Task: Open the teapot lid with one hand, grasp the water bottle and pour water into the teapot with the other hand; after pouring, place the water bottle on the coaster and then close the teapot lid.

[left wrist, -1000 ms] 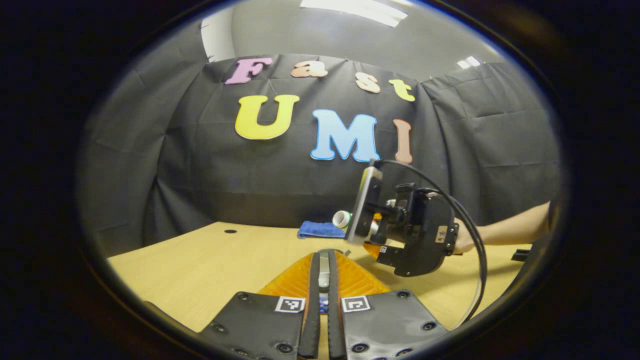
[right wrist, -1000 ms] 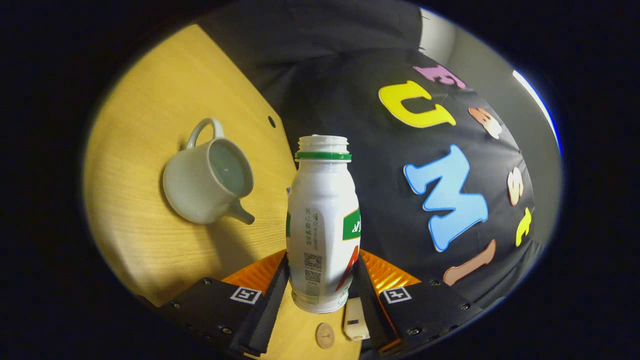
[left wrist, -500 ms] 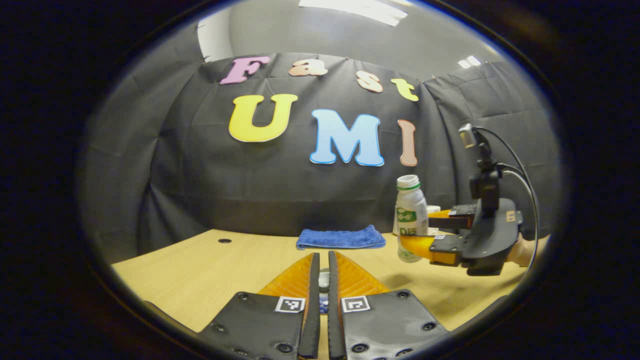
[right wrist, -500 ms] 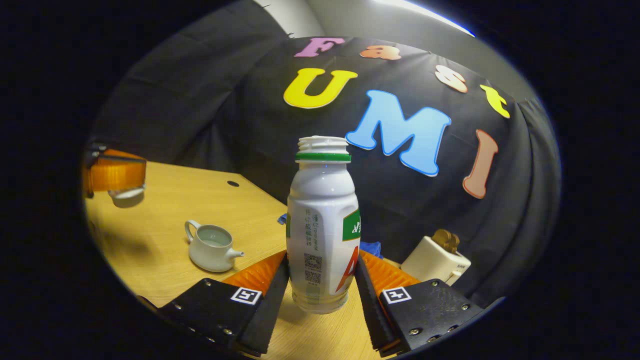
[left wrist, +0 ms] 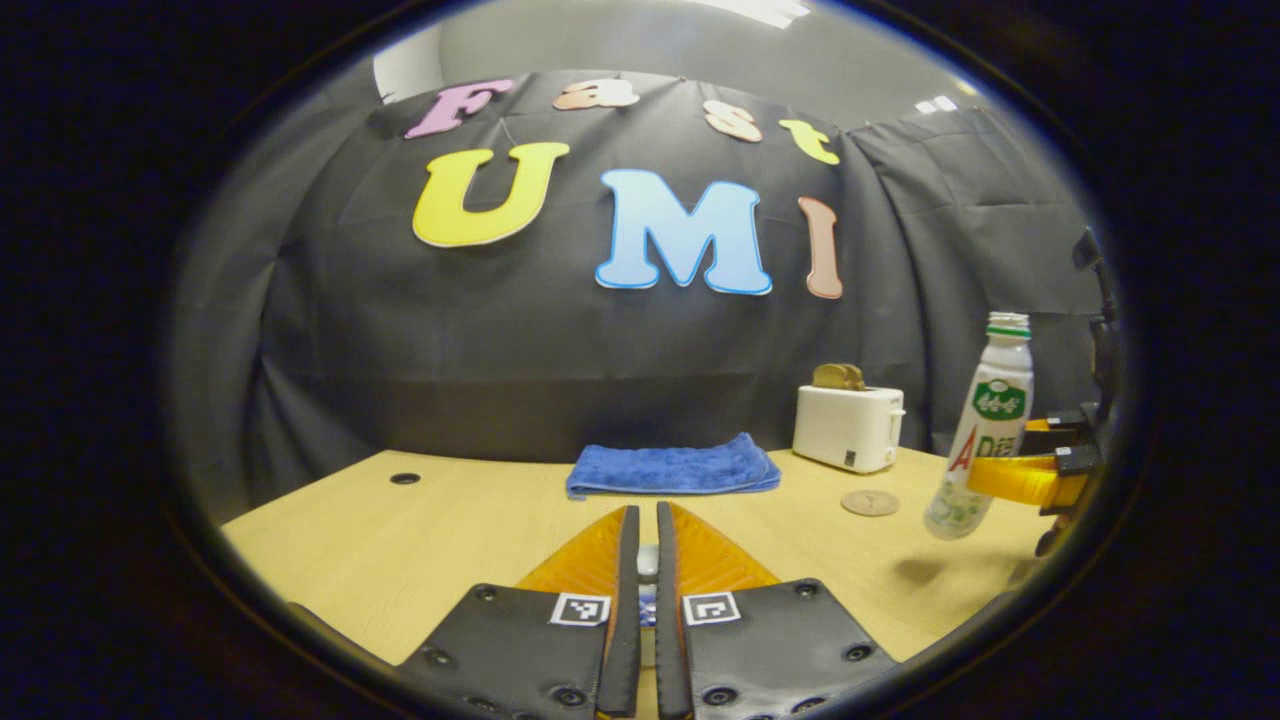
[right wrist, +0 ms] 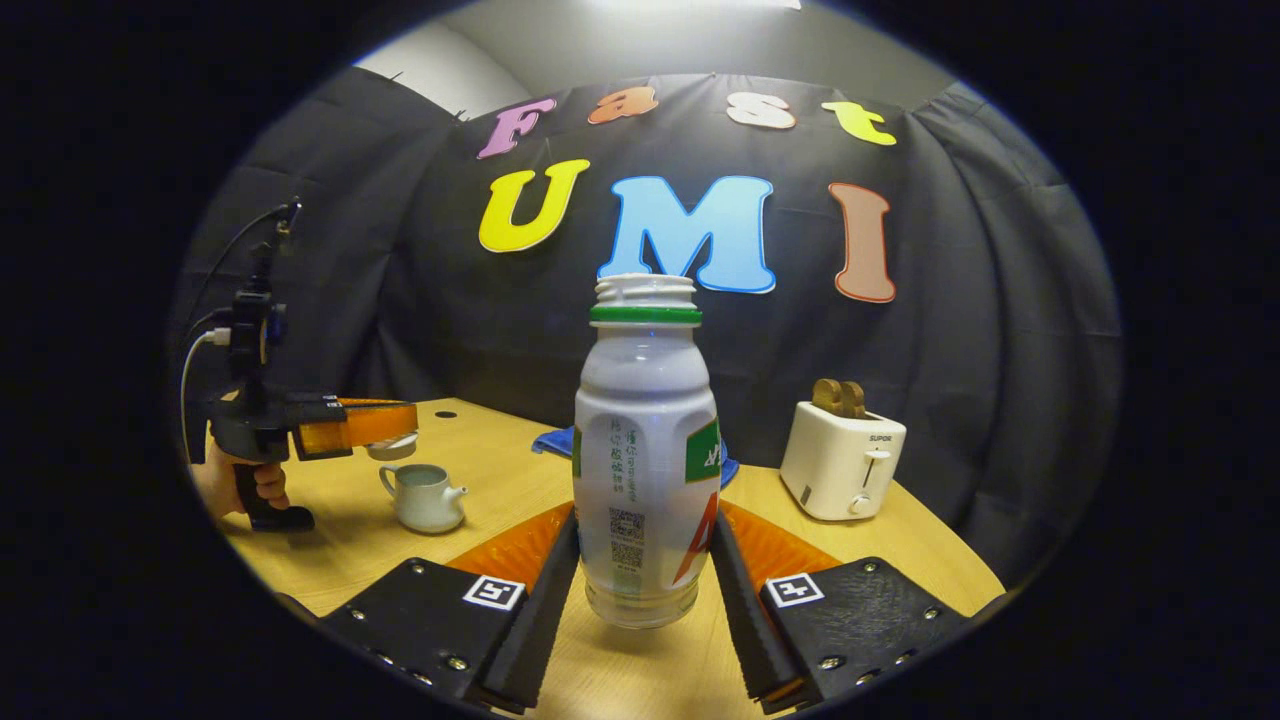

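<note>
We found the table (left wrist: 420, 540) bare over most of its left half and front, with a small round hole (left wrist: 405, 478) near the far left edge. Along the far edge lay a blue cloth (left wrist: 672, 468) and, to its right, a white toaster (left wrist: 848, 427). The coaster (left wrist: 869, 502) sat in front of the toaster, apart from it, with bare wood around it.

In the right gripper view, the right gripper (right wrist: 642, 590) held the bottle (right wrist: 646, 450) upright by its lower body, both fingers pressed against its sides. The bottle was uncapped and hung clear of the table. In the left gripper view it stood just right of the coaster, above the table's right edge.

The left gripper (left wrist: 641, 575) had its fingers drawn narrow on a small pale object, the lid (right wrist: 391, 446). In the right gripper view we saw that lid raised just above the open teapot (right wrist: 424, 495), which stood near the table's left edge. A hand (right wrist: 240, 488) gripped the left gripper's handle there.
</note>
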